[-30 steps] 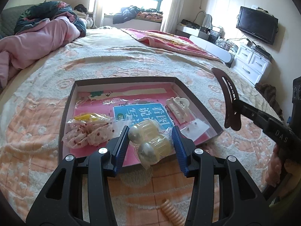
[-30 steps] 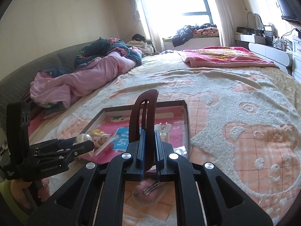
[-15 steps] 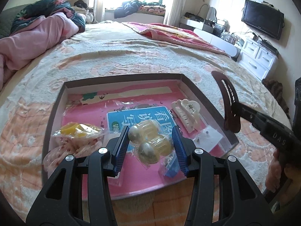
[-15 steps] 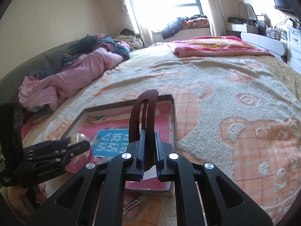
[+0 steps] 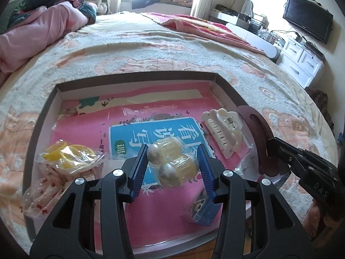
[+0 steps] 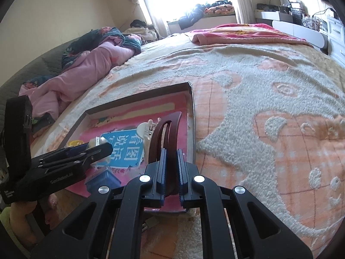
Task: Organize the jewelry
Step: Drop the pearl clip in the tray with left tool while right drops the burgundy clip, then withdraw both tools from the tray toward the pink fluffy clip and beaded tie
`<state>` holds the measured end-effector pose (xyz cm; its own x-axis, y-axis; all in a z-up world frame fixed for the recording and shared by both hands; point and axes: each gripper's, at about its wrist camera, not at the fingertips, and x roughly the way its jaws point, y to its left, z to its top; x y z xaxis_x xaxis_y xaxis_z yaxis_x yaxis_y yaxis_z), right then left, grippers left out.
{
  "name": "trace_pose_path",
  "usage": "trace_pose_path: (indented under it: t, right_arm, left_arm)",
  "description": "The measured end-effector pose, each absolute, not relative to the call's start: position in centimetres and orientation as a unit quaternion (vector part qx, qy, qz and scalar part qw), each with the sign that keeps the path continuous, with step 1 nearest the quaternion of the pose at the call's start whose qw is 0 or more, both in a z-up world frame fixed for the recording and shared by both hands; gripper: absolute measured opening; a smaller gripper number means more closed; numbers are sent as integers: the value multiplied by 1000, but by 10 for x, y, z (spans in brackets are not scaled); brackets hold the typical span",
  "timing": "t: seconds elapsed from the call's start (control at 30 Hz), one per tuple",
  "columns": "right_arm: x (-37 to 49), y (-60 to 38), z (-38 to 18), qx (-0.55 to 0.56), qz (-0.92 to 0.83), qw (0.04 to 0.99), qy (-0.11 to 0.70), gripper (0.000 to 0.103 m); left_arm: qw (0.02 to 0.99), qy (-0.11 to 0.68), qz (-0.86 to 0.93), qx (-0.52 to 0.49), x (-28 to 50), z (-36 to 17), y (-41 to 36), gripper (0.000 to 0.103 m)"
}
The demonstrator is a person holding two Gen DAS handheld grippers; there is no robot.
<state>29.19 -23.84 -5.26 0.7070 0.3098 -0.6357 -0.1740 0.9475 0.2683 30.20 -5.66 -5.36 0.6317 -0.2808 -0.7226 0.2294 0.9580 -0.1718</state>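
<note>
You are holding two pieces over the tray (image 5: 226, 86) at once. The bagged pair of yellow hair clips (image 5: 170, 164) is sitting between the blue pads of your left gripper (image 5: 172, 166); the jaws are part-way closed and pinching the bag, which is hanging above the blue card (image 5: 129, 133) on the pink tray floor. The long axis of the pair is running diagonally, from upper left to lower right in the left wrist view.

The brown curved barrette (image 6: 165, 140) is standing nearly upright, its long axis pointing away along the fingers of your right gripper (image 6: 171, 172), whose jaws are pressed tight on its lower end. In the left wrist view it is hovering over the tray's right wall, just beside the white claw clip (image 5: 222, 133) and a clear bag (image 5: 248, 161).

Judgement: both loads look ready to set down. Free floor is lying ahead of the left fingers, between the card and the yellow bangles bag (image 5: 69, 157). The right hand is the nearer one to the claw clip corner; tipping the barrette flat there risks knocking that clip.
</note>
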Motion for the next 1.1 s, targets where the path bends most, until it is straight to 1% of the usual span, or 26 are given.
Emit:
trace_pose_path:
  t: [0.23,0.3,0.33,0.43,0.57,0.7,0.83,0.87,0.93,0.97,1.03,1.1]
  right_arm:
    - [287,-239,-49,92,139,918,359,11]
    - [284,-239,-46,89,139,920,355,21]
    - [283,-240,-45,92,139,921,352,28]
    - [280,-245,-40,97,141,923,346,32]
    - [275,-251,-34,99,133,928,335,45]
    - [267,-255,-27,91,126,935,319,51]
    - [255,-260,-20,90,124,942,300,67]
    - [253,-260,-18,91,125,943,294,69]
    - [247,-262,-14,96,126,945,285,73]
    - [245,-263,-12,99,127,946,281,73]
    - [239,-265,-8,100,130,948,273,74]
    - [233,-265,-4,94,127,951,267,80]
  left_arm:
    - [900,411,-138,-31,301,-60,-58,38]
    - [900,411,-138,-32,301,-60,-57,38]
    - [901,411,-137,-32,301,-60,-57,38]
    - [902,410,-134,-32,298,-61,-56,40]
    - [905,403,-132,-35,292,-54,-55,51]
    - [912,390,-125,-39,282,-45,-52,62]
    - [919,374,-117,-42,270,-36,-49,73]
    - [921,371,-115,-43,268,-34,-49,77]
    - [925,360,-109,-49,260,-29,-44,80]
    - [926,358,-107,-51,258,-28,-43,85]
    - [930,349,-104,-56,250,-22,-40,91]
    - [933,341,-102,-57,243,-16,-37,92]
